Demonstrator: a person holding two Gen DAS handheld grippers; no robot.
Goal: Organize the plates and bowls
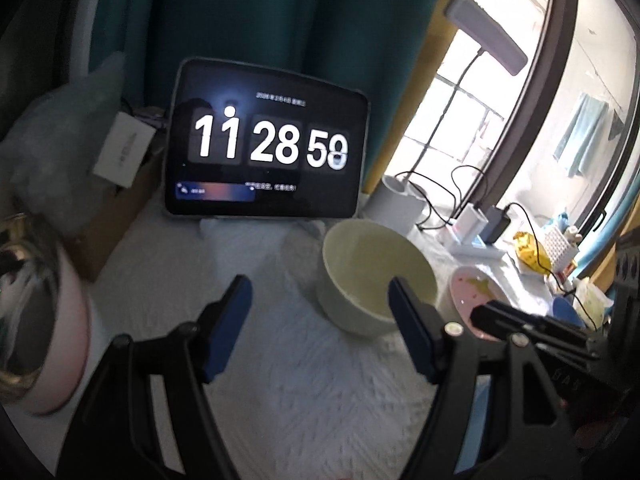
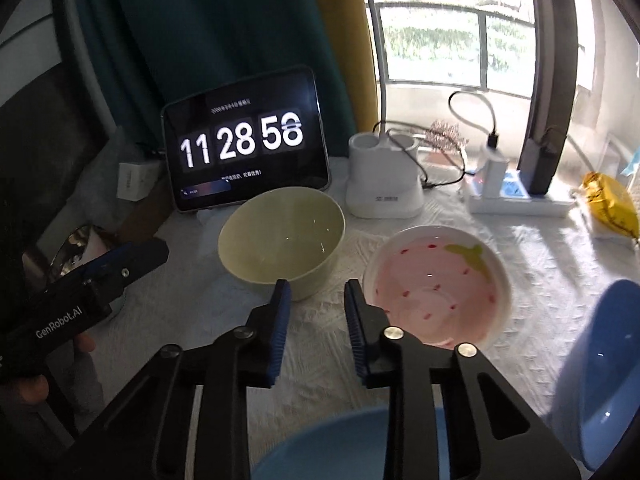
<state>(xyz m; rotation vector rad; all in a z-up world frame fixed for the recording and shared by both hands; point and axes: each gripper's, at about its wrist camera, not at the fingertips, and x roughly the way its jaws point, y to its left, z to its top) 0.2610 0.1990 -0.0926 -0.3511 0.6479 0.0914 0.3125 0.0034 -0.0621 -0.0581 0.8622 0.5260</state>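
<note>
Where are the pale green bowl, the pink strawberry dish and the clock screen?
Pale green bowl (image 2: 280, 236): right wrist view, on its inner wall.
Pink strawberry dish (image 2: 436, 284): right wrist view, on its pink inside.
Clock screen (image 1: 264, 148): left wrist view, on the lit digits.

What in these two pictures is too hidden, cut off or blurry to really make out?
- Blue dish, right wrist view: cut by the bottom edge, covered by the right gripper.
- Second blue dish, same view: cut by the right edge, blurred.
- Pink dish, left wrist view: its near part hidden behind the other gripper.
- Shiny pink-sided bowl, left wrist view: blurred, cut by the left edge.
- Tablet small text: too small.
</note>
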